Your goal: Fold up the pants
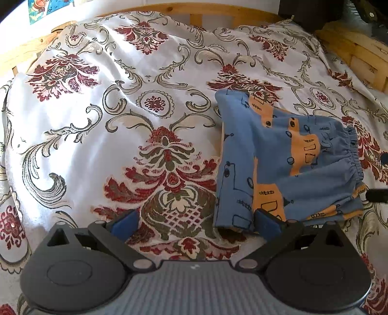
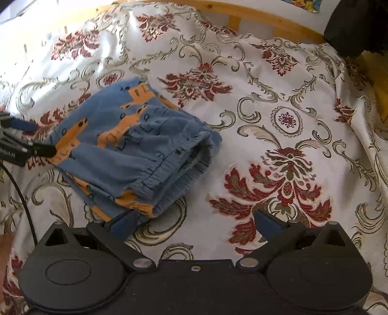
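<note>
pants (image 1: 288, 164): blue with orange print, folded into a compact stack, elastic waistband on one edge, lying on the floral bedspread (image 1: 101, 116) | left gripper (image 1: 196, 224): jaws wide apart, holding nothing, right finger tip at pants' near edge | right gripper (image 2: 196, 223): jaws wide apart, holding nothing, left finger tip at pants' near corner

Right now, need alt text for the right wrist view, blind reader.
A folded pair of blue pants with orange print lies on a white bedspread with red floral pattern, elastic waistband toward the camera. The open right gripper sits just in front, its left finger at the bundle's near edge, nothing held. The left gripper shows at the far-left edge; a wooden bed frame runs behind.
</note>
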Action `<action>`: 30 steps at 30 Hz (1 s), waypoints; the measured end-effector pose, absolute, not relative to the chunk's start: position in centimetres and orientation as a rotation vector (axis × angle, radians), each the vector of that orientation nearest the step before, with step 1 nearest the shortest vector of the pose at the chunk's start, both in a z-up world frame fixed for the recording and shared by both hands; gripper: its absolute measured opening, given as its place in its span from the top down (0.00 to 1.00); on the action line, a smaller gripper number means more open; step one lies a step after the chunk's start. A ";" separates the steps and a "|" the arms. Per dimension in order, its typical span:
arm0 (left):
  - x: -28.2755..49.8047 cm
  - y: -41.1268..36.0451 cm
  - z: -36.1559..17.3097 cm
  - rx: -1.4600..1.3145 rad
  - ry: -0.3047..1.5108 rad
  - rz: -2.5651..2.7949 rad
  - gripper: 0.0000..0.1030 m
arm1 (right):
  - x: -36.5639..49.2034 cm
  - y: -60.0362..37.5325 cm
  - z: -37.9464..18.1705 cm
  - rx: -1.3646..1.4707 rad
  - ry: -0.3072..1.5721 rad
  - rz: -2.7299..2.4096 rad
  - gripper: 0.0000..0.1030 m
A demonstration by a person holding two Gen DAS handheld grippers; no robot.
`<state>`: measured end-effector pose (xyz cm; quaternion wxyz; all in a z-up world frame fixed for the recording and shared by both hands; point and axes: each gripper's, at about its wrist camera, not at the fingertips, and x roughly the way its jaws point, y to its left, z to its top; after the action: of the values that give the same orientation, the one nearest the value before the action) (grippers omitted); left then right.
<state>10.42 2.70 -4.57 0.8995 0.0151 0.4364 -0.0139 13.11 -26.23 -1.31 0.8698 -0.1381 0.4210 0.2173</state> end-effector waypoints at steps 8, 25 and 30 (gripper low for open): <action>9.9 2.8 -3.1 0.041 0.889 -0.033 0.00 | 14.0 -28.1 0.2 -0.036 0.773 0.497 0.01; 12.7 3.7 -3.3 -0.156 0.882 -0.165 0.00 | 20.0 -30.1 -3.7 0.394 0.701 0.619 0.01; 12.9 4.7 -4.0 -0.236 0.895 -0.230 0.00 | 22.0 -30.7 -5.7 0.508 0.747 0.629 0.06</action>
<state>12.93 4.68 -4.01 0.8883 -0.1135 0.4309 -0.1109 22.03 -30.71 -5.66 0.8524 0.2413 0.3547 0.2991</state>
